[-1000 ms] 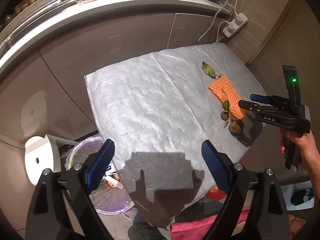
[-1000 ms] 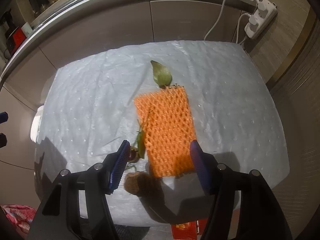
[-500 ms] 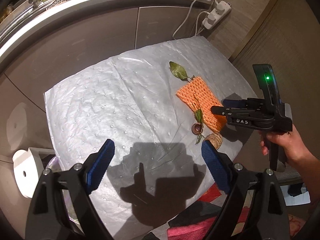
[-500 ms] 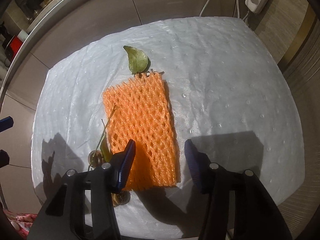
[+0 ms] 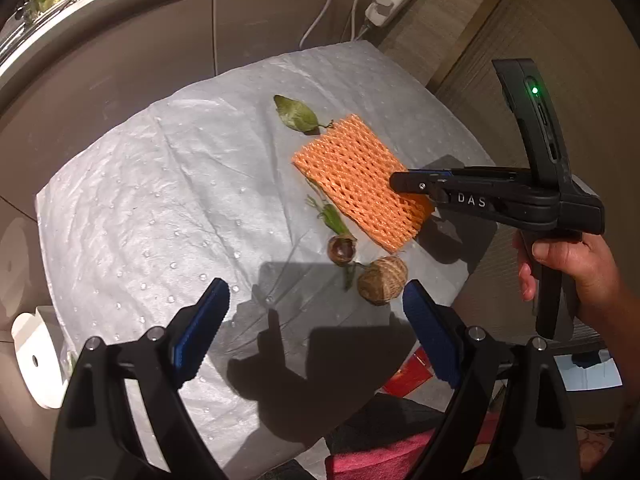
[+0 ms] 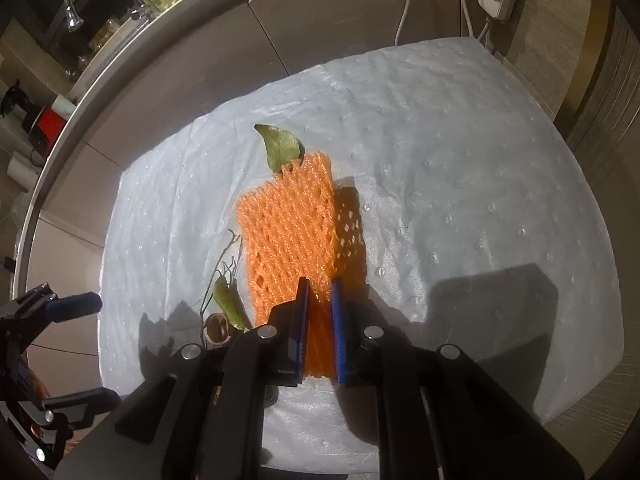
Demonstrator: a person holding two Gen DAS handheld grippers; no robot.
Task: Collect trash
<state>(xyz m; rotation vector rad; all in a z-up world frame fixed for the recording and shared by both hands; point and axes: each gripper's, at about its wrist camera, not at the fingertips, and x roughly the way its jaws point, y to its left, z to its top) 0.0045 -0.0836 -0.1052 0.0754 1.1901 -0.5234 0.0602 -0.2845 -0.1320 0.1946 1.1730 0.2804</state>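
A: Trash on the white sheet (image 5: 160,208)?
B: One orange foam net (image 6: 288,232), centre frame; one leaf (image 6: 280,148); one nut shell (image 5: 341,248); one woven ball (image 5: 382,280).
A: Tongs?
B: Two. Right gripper (image 6: 320,300) just closed, pinching the net's near edge. Left gripper (image 5: 316,316) spread, empty.

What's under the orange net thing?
The orange net lies on a white pad; the pad shows around it and through its holes. A dry leaf has its stem end touching the far edge. Whether anything is hidden beneath the net cannot be seen.
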